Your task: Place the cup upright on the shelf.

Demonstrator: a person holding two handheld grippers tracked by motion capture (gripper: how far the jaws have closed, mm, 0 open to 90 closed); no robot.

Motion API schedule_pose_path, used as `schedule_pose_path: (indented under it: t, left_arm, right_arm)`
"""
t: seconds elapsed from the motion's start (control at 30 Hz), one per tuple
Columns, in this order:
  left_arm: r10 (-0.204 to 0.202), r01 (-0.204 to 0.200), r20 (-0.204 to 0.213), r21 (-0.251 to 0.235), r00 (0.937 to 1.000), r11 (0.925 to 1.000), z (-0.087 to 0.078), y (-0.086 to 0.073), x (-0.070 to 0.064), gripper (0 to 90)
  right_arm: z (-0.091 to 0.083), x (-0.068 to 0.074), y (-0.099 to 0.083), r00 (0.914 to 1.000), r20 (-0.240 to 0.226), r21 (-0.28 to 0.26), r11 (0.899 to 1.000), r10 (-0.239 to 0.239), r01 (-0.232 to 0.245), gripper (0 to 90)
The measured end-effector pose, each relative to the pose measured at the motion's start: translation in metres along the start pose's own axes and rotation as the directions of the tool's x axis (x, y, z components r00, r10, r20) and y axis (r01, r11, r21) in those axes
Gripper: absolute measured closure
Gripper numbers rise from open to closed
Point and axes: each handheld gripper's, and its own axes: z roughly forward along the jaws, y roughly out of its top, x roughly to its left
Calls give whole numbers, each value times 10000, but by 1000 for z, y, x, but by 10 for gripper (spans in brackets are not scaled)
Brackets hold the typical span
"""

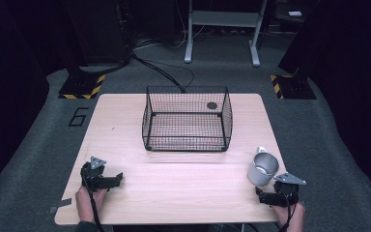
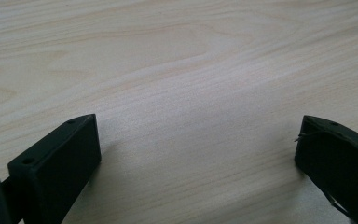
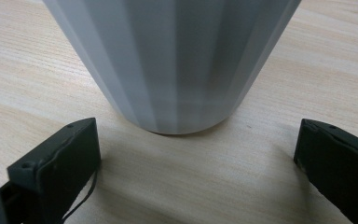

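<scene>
Wide-open right tongs point(image 3: 198, 154) sit just short of the upright grey cup point(image 3: 172, 60), not touching

Two black handheld grippers are seen, the left gripper point(image 1: 118, 178) and the right gripper point(image 1: 259, 194), each built as a blocky black body and topped by a grey three-cornered plate marked with small dark dots. A black cable is trailed from each toward the person. In the gripper views, the jaws are shown as matte black rectangular blocks with small screw holes near their tips; a thin wire is seen beside a jaw.
</scene>
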Motion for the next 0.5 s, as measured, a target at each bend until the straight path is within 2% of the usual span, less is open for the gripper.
schedule_pose_path:
  t: [0.4,0.5]
  left_arm:
    - [-4,4,-20,21,10000,10000,0,0,0,4]
    - [9,-8,-21,21,10000,10000,0,0,0,3]
  right_arm:
    - [-1,0,1,9993,290,128,9996,235,-238,0]
    - [-2,0,2,9989,299,-33,9993,370,-369,0]
